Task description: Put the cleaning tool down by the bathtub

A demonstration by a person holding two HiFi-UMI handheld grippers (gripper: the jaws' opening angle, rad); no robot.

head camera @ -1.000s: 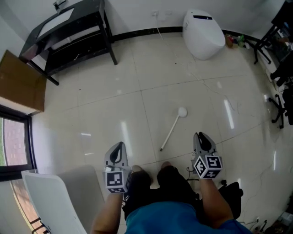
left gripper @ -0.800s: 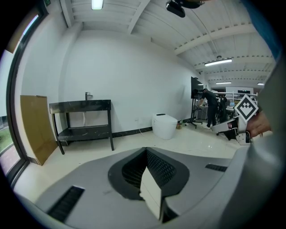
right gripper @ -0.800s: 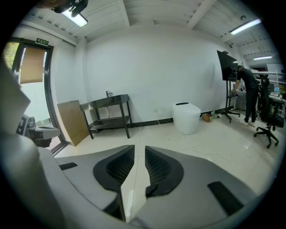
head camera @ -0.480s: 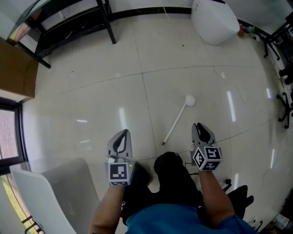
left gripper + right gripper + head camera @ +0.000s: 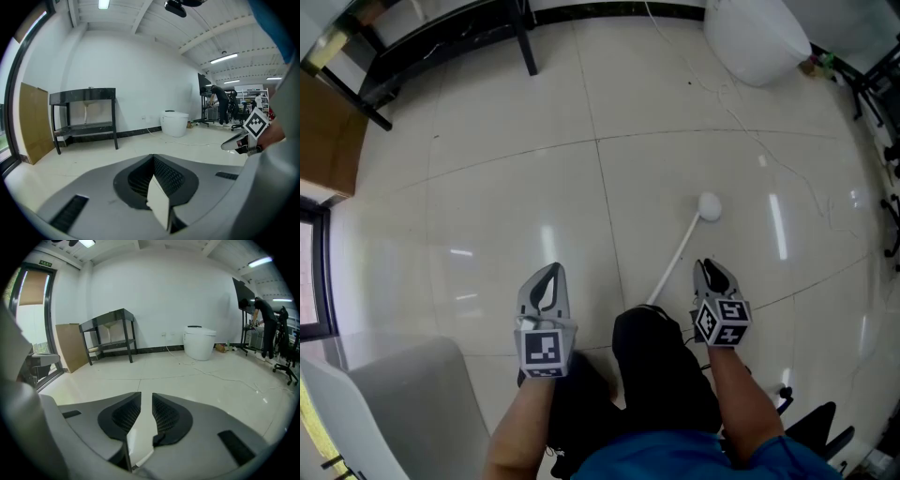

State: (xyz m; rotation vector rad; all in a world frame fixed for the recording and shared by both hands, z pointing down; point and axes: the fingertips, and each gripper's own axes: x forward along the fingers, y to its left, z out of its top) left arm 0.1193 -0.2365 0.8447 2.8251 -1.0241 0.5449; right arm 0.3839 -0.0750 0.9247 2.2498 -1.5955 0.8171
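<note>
The cleaning tool (image 5: 681,249), a white stick with a round white head, lies flat on the pale tiled floor. My right gripper (image 5: 706,265) hangs just right of its handle, clear of it, its jaws a narrow gap apart with only floor showing between them (image 5: 146,394). My left gripper (image 5: 549,268) is further left over bare floor, its jaws meeting at the tips with nothing in them (image 5: 152,157). The white rounded tub (image 5: 757,42) stands against the far wall, well beyond the tool, and shows in both gripper views (image 5: 174,123) (image 5: 200,342).
A black metal table (image 5: 441,28) stands at the far left wall with a brown board (image 5: 328,131) beside it. A white chair (image 5: 403,403) is at my near left. A thin cable (image 5: 741,122) trails across the floor from the tub. Chair legs (image 5: 891,234) stand at the right.
Both grippers have sunk toward the floor as the person crouches, and the view has dropped with them. The tool lies where it was. Neither pair of jaws has changed.
</note>
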